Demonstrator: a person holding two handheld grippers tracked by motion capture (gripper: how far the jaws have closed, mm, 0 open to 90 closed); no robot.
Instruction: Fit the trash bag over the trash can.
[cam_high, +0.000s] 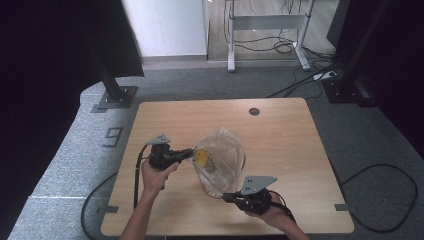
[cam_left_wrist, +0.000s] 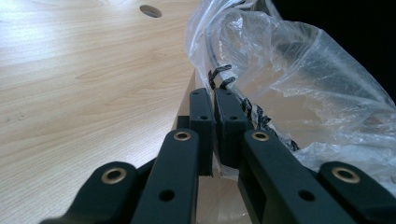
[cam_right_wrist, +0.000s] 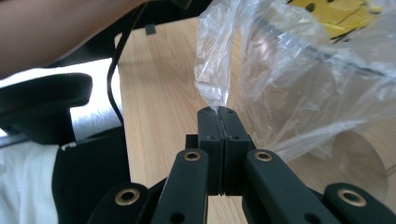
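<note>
A clear plastic bag (cam_high: 222, 157) stands puffed up in the middle of the wooden table (cam_high: 280, 135). Something yellow (cam_high: 201, 159) shows through its film, also as a yellow thing (cam_right_wrist: 336, 14) in the right gripper view. My left gripper (cam_high: 191, 152) is shut on the bag's left edge; in its own view the left gripper (cam_left_wrist: 214, 91) pinches the bag (cam_left_wrist: 303, 88) between closed jaws. My right gripper (cam_high: 226, 196) is shut on the bag's near lower edge. In its own view the right gripper (cam_right_wrist: 218, 111) clamps a fold of the bag (cam_right_wrist: 280, 84). A round clear disc (cam_right_wrist: 362, 163) lies under the film.
A small dark hole (cam_high: 254, 111) sits near the table's far edge, seen too as the hole (cam_left_wrist: 150, 10). A forearm (cam_right_wrist: 56, 28) and a black cable (cam_right_wrist: 114, 70) cross the right gripper view. Cables (cam_high: 385, 200) lie on the grey floor around the table.
</note>
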